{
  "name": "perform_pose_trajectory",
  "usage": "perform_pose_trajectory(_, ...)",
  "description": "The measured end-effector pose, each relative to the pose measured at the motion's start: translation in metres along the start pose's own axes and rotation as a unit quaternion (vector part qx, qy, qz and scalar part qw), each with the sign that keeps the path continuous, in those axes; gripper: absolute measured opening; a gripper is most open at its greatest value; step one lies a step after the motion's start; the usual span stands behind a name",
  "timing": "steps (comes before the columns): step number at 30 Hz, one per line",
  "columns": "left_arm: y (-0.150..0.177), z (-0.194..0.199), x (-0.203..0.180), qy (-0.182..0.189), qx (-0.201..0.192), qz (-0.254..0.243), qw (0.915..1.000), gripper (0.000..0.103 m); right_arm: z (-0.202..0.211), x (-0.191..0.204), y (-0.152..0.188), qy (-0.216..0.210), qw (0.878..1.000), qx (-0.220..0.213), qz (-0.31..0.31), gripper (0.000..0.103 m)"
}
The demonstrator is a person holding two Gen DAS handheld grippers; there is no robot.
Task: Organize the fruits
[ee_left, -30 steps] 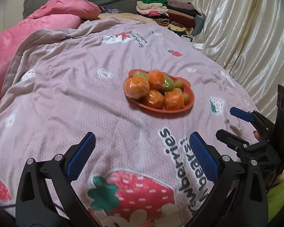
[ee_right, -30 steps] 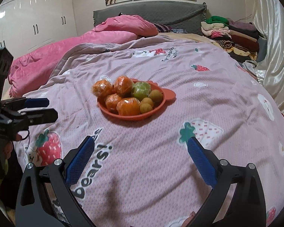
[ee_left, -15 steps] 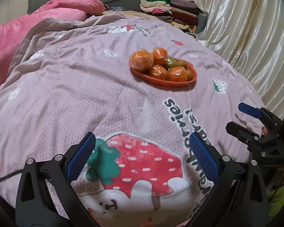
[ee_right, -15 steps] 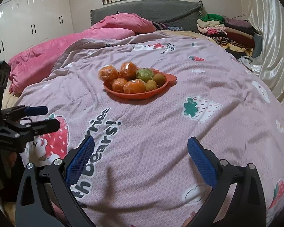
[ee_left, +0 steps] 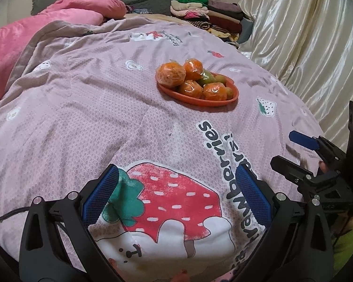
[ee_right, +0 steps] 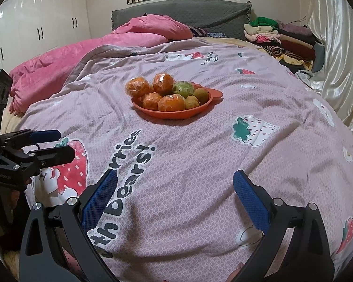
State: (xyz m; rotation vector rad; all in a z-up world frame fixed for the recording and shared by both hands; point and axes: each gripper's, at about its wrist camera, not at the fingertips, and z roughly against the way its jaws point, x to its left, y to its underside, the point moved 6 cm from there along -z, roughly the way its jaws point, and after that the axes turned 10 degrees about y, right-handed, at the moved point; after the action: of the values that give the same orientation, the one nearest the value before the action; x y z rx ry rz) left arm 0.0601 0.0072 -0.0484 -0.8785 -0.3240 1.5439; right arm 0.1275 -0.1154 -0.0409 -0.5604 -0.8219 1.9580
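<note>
An orange plate rests on the bedspread, piled with several plastic-wrapped oranges, a green fruit and small brownish-green fruits. My left gripper hovers open near the foot of the bed, well short of the plate, with nothing between its fingers. Off to its right, my right gripper is also open and empty. Each gripper shows in the other's view: the right one at the right edge, the left one at the left edge.
A mauve strawberry-print bedspread covers the bed. Pink quilt and pillow lie at the far left by the grey headboard. Folded clothes are stacked far right. Shiny cream curtains hang along the right; white wardrobes stand left.
Both grippers have drawn back from the plate toward the foot of the bed, so the plate looks smaller and farther off. Both stay open.
</note>
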Motion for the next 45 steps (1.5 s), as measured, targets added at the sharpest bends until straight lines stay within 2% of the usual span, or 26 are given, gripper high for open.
perform_pose_trajectory(45, -0.0010, 0.0015, -0.0014, 0.001, 0.000, -0.001, 1.0000, 0.093, 0.0024, -0.0098, 0.0007, 0.011, 1.000, 0.004, -0.012, 0.098)
